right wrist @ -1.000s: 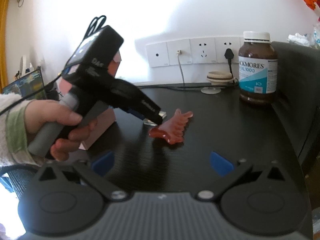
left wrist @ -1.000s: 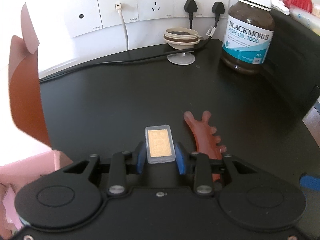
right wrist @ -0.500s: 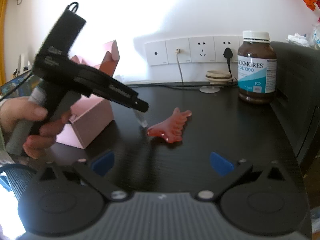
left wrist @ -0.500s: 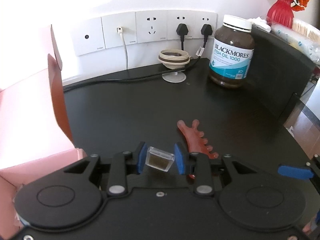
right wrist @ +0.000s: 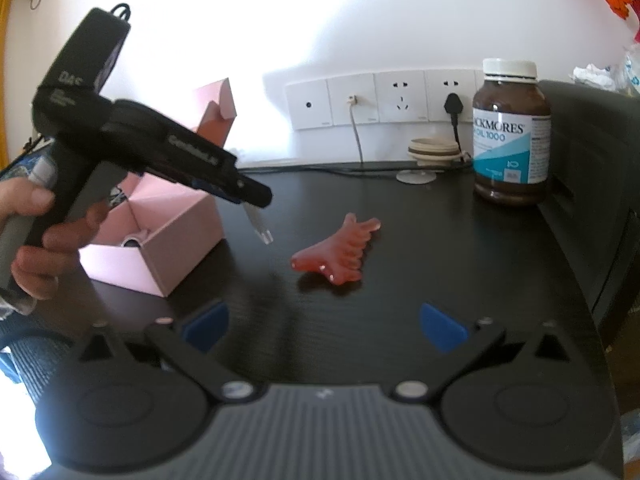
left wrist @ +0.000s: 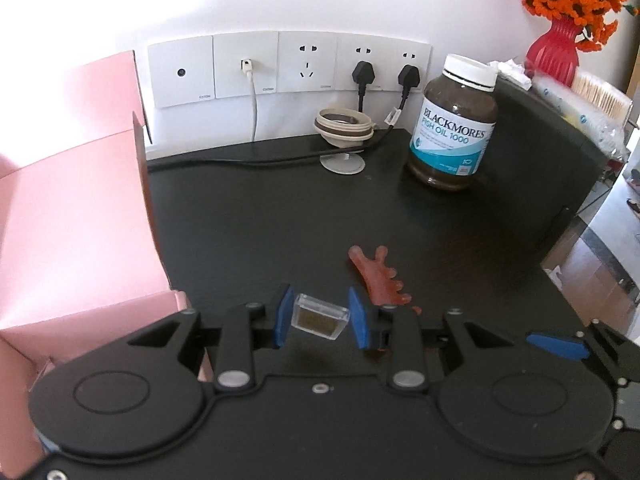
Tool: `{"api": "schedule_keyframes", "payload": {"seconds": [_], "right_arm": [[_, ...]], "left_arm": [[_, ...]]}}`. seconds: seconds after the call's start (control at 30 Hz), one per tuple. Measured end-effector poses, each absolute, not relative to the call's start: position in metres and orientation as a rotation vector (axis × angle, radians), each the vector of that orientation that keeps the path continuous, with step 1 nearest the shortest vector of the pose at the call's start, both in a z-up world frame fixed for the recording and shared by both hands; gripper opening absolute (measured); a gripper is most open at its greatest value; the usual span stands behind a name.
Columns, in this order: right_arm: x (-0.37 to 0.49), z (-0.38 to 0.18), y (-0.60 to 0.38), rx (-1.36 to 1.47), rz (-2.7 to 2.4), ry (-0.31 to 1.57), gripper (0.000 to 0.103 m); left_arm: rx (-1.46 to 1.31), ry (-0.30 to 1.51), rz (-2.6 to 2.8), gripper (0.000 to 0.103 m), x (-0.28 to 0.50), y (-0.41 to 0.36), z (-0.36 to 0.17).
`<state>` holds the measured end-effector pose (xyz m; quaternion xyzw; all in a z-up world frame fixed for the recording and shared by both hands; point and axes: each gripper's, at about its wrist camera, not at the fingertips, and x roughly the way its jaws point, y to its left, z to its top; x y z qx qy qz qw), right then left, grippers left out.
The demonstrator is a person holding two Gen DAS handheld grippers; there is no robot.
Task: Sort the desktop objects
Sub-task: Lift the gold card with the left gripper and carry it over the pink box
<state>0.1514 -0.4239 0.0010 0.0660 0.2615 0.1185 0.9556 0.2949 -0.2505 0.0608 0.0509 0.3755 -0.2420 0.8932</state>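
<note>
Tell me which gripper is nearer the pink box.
Left. The left gripper, holding the clear case, is beside the pink box; the right gripper sits empty farther along the table.

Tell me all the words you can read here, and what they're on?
"BLACKMORES FISH OIL 1000": jar label.
"DAS": back of the left gripper, right wrist view; only partly readable.
Small grey words on the wall sockets: too small to read.
White lettering along the left gripper's side: blurred.

Left tongs (left wrist: 320, 317) tilted downward, jaws clamped narrow; right tongs (right wrist: 324, 326) spread wide, angled down
</note>
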Motion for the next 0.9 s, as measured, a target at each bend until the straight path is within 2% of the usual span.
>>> {"api": "schedule_keyframes", "payload": {"seconds": [0.57, 0.9], "right_arm": [[0.149, 0.002, -0.421, 0.128, 0.240, 0.526, 0.102], [0.145, 0.005, -0.417, 0.106, 0.256, 0.503, 0.102]], "left_arm": [[0.101, 0.605, -0.471, 0.031, 0.251, -0.188, 0.131], [0.078, 0.598, -0.361, 0.031, 0.241, -0.119, 0.124]]}}
